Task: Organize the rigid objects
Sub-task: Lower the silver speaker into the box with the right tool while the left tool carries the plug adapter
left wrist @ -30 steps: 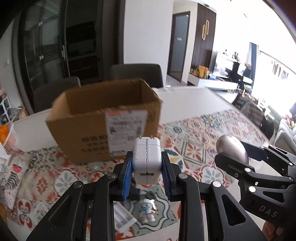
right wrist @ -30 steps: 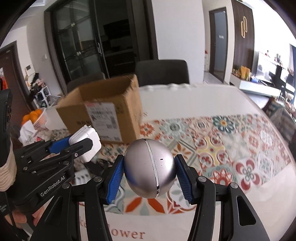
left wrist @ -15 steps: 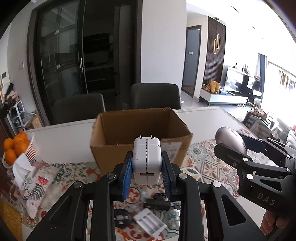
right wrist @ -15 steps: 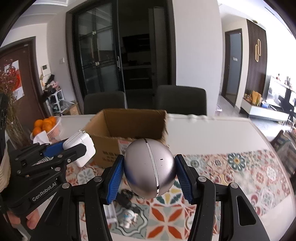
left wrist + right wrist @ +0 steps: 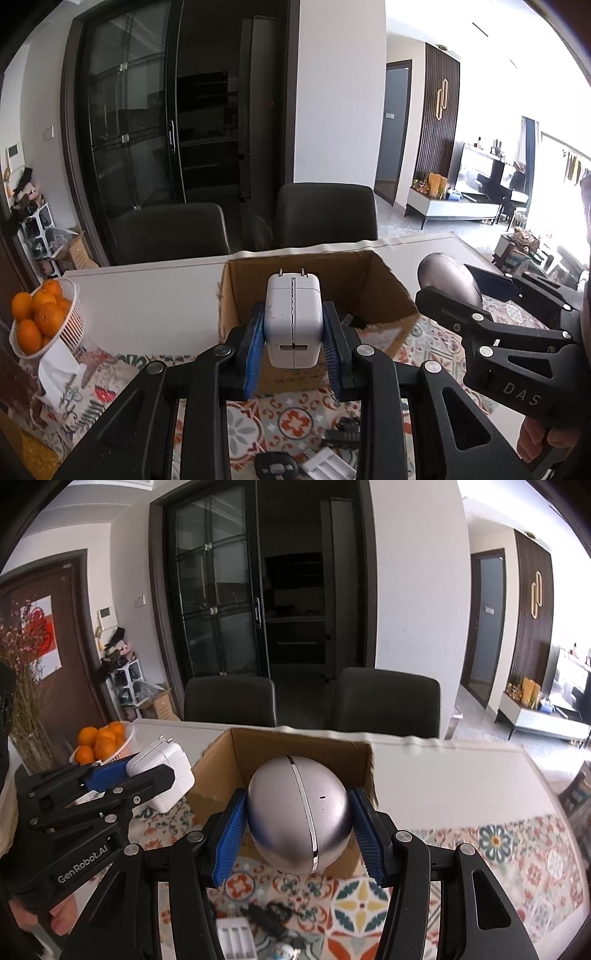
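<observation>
now i'm carrying both loads toward the cardboard box: left tongs gripping the white charger, right tongs gripping the silver ball. next i'm needing to reach over its opening, then let go.

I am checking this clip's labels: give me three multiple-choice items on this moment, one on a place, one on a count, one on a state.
1. Where is the white basket of oranges relative to the open brown cardboard box?
A. inside it
B. to its left on the table
C. on a chair

2. How many dark chairs stand behind the table?
A. one
B. two
C. four

3. What do the right tongs hold?
A. nothing
B. a white plug adapter
C. a silver egg-shaped device

Key: 1 B, the basket stands at the table's left edge; 2 B, two chair backs show; 3 C, the blue pads press on its sides.
</observation>
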The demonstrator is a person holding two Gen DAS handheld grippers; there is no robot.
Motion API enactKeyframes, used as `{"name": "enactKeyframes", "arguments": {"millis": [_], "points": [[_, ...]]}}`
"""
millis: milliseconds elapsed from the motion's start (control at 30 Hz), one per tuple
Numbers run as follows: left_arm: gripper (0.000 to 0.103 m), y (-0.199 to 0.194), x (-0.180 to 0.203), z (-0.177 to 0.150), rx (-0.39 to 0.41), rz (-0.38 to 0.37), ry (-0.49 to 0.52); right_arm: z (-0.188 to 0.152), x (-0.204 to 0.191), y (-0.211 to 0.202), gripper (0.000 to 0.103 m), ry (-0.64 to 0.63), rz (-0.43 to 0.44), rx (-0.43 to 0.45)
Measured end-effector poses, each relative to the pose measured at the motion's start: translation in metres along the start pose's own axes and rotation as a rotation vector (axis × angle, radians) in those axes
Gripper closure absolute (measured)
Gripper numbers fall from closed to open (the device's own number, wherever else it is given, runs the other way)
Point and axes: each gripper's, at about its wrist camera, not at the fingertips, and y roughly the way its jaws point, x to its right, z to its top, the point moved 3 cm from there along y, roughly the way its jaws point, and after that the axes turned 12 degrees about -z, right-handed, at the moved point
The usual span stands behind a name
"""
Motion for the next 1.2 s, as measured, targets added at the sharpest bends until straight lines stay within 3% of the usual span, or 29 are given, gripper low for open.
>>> {"name": "enactKeyframes", "arguments": {"millis": [300,467,833,1200], "points": [[0.074,0.038,-0.028,0.024,-0.008,0.003,-0.001,0.03,-0.01,0.039,0.048,-0.053,-0.009,0.001],[0.074,0.067,-0.036,0.024,-0.052,-0.002,-0.006,0.035,-0.01,0.066,0.048,-0.068,-0.014,-0.029],[0.074,0.119,-0.046,0.009,-0.164,0.019,-0.019,0.02,-0.004,0.131,0.048,-0.086,-0.034,-0.158],[0.074,0.144,-0.048,-0.007,-0.242,0.004,-0.021,0.006,-0.005,0.15,0.048,-0.113,-0.049,-0.202]]}}
